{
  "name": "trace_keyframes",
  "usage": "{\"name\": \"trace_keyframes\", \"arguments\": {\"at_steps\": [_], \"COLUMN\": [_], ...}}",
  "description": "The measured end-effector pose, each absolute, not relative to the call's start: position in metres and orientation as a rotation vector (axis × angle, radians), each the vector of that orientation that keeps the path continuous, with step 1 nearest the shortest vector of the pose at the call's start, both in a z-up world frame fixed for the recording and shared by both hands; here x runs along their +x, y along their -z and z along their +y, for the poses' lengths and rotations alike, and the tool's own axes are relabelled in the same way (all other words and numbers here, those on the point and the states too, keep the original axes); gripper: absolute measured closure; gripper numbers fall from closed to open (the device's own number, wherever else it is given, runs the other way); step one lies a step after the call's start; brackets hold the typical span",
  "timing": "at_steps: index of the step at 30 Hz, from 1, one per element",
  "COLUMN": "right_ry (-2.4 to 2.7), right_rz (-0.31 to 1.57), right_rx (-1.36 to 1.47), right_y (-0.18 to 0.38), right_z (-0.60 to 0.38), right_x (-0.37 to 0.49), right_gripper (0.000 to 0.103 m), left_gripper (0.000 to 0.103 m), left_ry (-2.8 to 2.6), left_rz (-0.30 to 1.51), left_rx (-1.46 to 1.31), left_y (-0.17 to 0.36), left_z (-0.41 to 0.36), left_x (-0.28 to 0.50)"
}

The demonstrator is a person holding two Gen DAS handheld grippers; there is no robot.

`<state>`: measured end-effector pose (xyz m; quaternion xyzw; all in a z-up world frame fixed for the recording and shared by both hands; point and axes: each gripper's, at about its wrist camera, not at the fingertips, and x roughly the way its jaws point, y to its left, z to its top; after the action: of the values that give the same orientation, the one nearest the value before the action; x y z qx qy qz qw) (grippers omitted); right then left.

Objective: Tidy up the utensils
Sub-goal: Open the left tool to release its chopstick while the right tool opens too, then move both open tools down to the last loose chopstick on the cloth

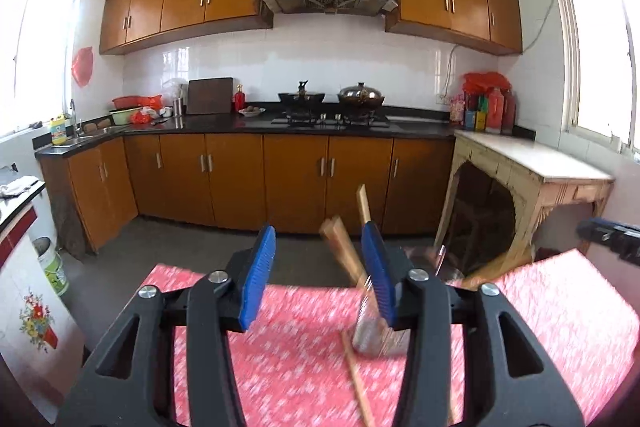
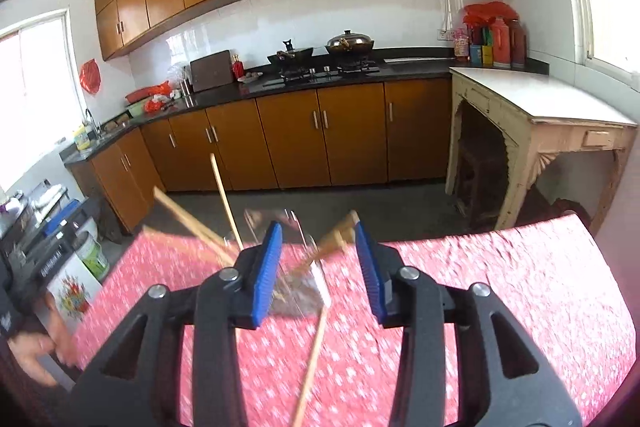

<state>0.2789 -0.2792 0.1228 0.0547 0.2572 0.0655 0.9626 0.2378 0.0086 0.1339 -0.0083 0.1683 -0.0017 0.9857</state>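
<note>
A clear glass cup (image 1: 370,331) stands on the red patterned tablecloth (image 1: 280,355) with several wooden chopsticks (image 1: 344,247) leaning out of it. One chopstick (image 1: 358,383) lies flat on the cloth in front of the cup. My left gripper (image 1: 320,267) is open and empty, its right finger just beside the cup. In the right wrist view the cup (image 2: 300,287) sits between the jaws of my open right gripper (image 2: 318,259), chopsticks (image 2: 188,219) fan out of it, and the loose chopstick (image 2: 312,363) lies on the cloth (image 2: 500,307). Both views are motion-blurred.
A kitchen counter with stove and pots (image 1: 332,107) runs along the far wall. A worn pale side table (image 2: 540,115) stands at the right. The right gripper (image 1: 612,237) shows at the right edge of the left view. A person's hand (image 2: 36,355) is at lower left.
</note>
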Motion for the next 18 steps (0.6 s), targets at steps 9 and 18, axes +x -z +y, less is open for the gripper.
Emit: {"name": "trace_keyframes", "arguments": {"at_steps": [9,18], "right_ry": [-0.064,-0.163], "right_rz": [0.712,0.863], "right_rx": [0.106,0.089], "right_y": [0.009,0.097], "right_z": [-0.294,-0.238], "right_x": [0.249,0.283], "right_gripper": [0.064,0.064], "left_gripper": [0.046,0.045], "left_ry": [-0.013,0.056], "left_rz": [0.493,0.728], "left_rx": [0.013,0.042], "left_y": [-0.035,0.052], "left_z": [0.017,-0.030], "left_x": [0.216,0.246]}}
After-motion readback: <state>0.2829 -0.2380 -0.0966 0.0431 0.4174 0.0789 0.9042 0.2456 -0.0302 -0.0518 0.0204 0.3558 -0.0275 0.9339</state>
